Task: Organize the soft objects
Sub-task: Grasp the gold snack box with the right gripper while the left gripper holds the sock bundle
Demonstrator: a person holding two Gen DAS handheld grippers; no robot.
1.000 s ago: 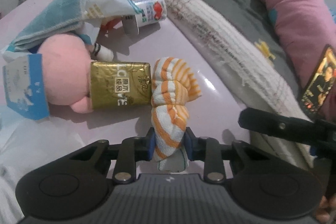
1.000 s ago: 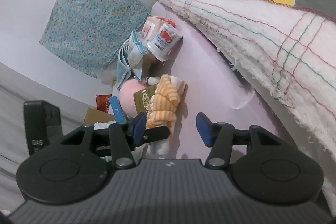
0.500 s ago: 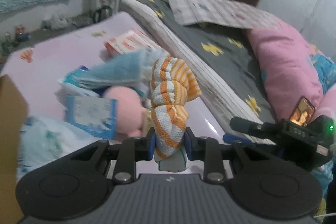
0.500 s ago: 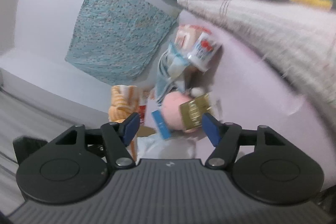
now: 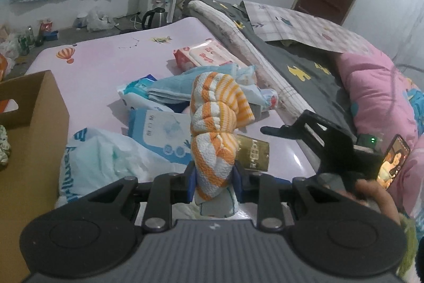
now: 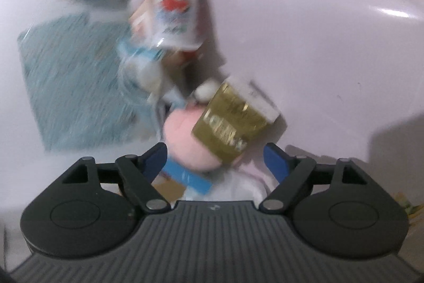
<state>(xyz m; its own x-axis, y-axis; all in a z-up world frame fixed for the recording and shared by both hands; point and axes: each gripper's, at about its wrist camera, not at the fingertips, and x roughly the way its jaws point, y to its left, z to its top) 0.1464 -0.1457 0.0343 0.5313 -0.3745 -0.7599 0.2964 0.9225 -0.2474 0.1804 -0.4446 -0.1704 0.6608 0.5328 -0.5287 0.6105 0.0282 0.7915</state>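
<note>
My left claw (image 5: 214, 183) is clamped on the orange-striped cloth (image 5: 216, 129). My right claw (image 6: 215, 159) gapes apart near the gold packet (image 6: 232, 123).

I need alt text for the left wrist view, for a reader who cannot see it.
The left gripper is shut on a knotted orange-and-white striped cloth, held above a pink mat strewn with tissue packs. A cardboard box stands at the left and the right gripper enters from the right.

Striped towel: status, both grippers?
Left gripper shut on orange-striped towel, lifted clear of mat. Right gripper open, facing gold pack and pink plush. Cardboard box at left, unobstructed.
</note>
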